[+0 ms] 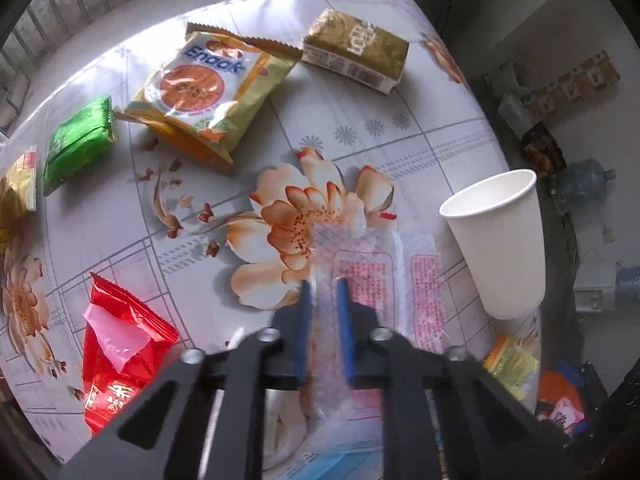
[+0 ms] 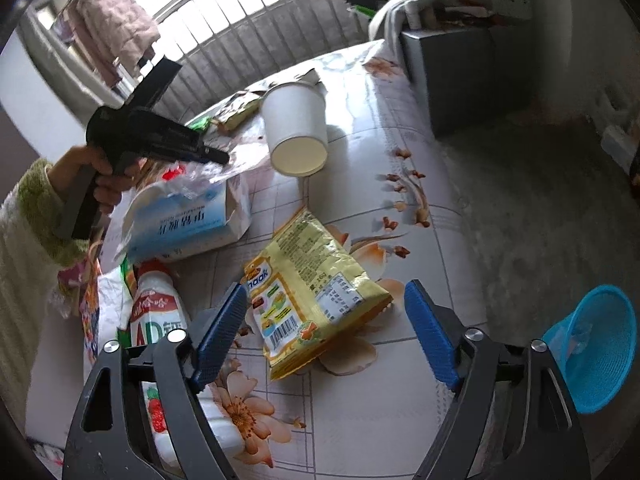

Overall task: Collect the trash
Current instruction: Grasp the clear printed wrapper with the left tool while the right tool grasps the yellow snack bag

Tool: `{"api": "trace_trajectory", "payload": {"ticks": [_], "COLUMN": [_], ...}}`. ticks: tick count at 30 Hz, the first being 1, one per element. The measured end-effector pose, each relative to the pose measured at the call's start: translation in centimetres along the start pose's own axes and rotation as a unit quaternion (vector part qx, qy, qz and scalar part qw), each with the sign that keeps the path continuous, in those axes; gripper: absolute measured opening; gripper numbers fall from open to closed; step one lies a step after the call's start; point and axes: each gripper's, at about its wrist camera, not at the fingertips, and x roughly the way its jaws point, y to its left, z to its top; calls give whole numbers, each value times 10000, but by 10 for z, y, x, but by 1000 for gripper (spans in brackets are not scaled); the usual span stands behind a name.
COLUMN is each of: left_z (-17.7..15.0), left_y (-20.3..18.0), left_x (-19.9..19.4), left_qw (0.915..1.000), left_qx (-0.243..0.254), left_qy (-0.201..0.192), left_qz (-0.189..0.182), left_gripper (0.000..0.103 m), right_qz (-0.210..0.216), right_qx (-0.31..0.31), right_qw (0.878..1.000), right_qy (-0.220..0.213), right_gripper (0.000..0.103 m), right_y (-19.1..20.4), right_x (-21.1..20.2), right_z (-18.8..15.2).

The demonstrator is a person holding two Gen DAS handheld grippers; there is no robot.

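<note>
Trash covers the floral tablecloth (image 1: 400, 140), and my left gripper (image 1: 324, 284) has its blue pads pinched narrow on a clear plastic wrapper (image 1: 360, 248) with pink print, lying near the right edge of the table. Just right of that wrapper stands a white paper cup (image 1: 500, 240), upright, apart from the pads. Far centre in the left wrist view: a yellow Enaak snack bag (image 1: 208, 88), with a gold tissue pack (image 1: 356, 52) to its right. Left of the snack bag lies a green packet (image 1: 78, 140); a red wrapper (image 1: 120, 344) sits near left.

My right gripper (image 2: 324, 320) hangs wide open above the table, pads touching nothing. Between and just beyond its fingers lies a second yellow snack bag (image 2: 312, 292), back side up with the barcode showing. To the left of it lies a white AD drink bottle (image 2: 156, 312), and beyond that a blue-and-white bag (image 2: 184, 220). From this view the left gripper (image 2: 216, 157) is seen far left, held by a hand (image 2: 100, 176) in a fuzzy cream sleeve (image 2: 24, 264), its tip in crumpled clear plastic. A blue mesh basket (image 2: 600, 344) sits off the table, near right.
</note>
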Motion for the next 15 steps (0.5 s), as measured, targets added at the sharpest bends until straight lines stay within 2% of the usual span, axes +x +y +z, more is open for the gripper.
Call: {"api": "trace_trajectory", "payload": {"ticks": [8, 15], "left_z": [-6, -17], "left_y": [10, 23], "left_x": [-22, -70], "left_qw": [9989, 9944], "left_qx": [16, 148], "left_qy": [-444, -1037], "left_qz": [-162, -108], "left_gripper": [3, 2], "right_qz": [-288, -572], "right_qx": [-335, -701], "right_qw": [9988, 9952], "right_qy": [231, 368], "right_gripper": [81, 81], "right_y": [2, 7], "right_x": [19, 38], "right_z": [0, -7]}}
